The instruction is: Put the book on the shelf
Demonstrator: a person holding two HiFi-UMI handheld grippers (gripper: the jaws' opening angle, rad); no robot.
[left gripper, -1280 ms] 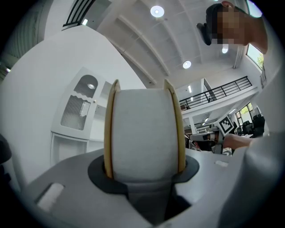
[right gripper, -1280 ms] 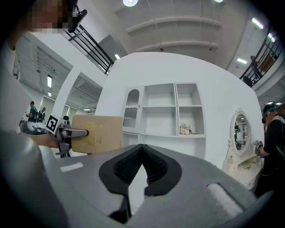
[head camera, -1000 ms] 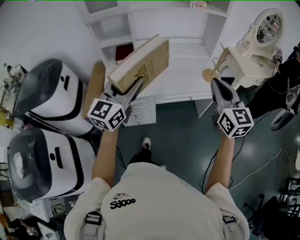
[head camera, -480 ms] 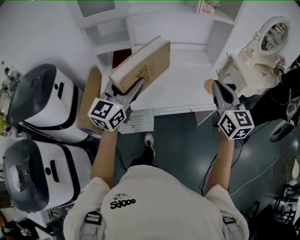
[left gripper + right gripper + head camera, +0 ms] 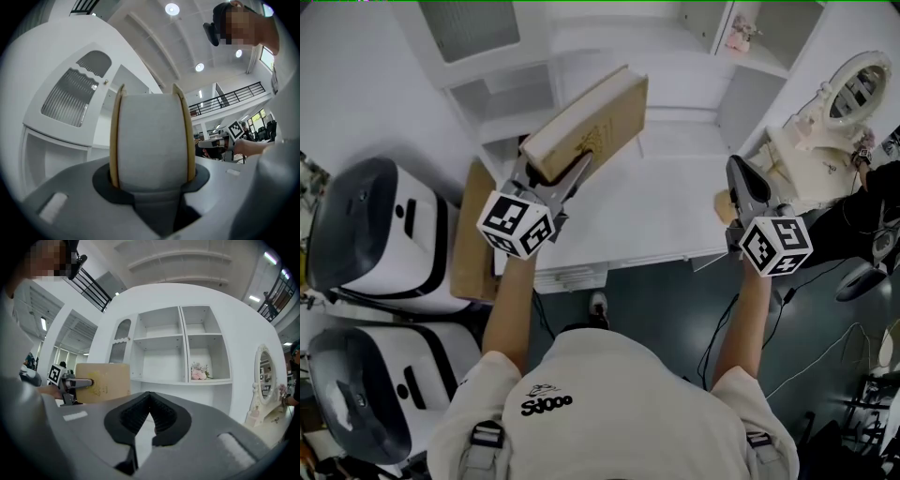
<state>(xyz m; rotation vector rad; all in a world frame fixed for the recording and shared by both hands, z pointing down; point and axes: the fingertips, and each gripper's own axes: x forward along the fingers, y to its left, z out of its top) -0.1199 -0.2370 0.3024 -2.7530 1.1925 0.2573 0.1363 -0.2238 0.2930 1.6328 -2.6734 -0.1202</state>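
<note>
**Fig.: book (image 5: 591, 117) grasped by L tool (image 5: 565, 178), held in the air over the counter (image 5: 666, 211), in front of the shelf unit (image 5: 183, 338).**
L tool is clenched on the book's near end; the pale page block is seen betw. tan covers in the left gripper view. Book is tilted, far end toward the shelf unit, not yet on it. R tool (image 5: 150, 399) is closed, tips met, w/ nothing betw. them, and is held well apart at the counter's right edge. Pink flowers (image 5: 199, 372) are seen in the lower-right compartment.
</note>
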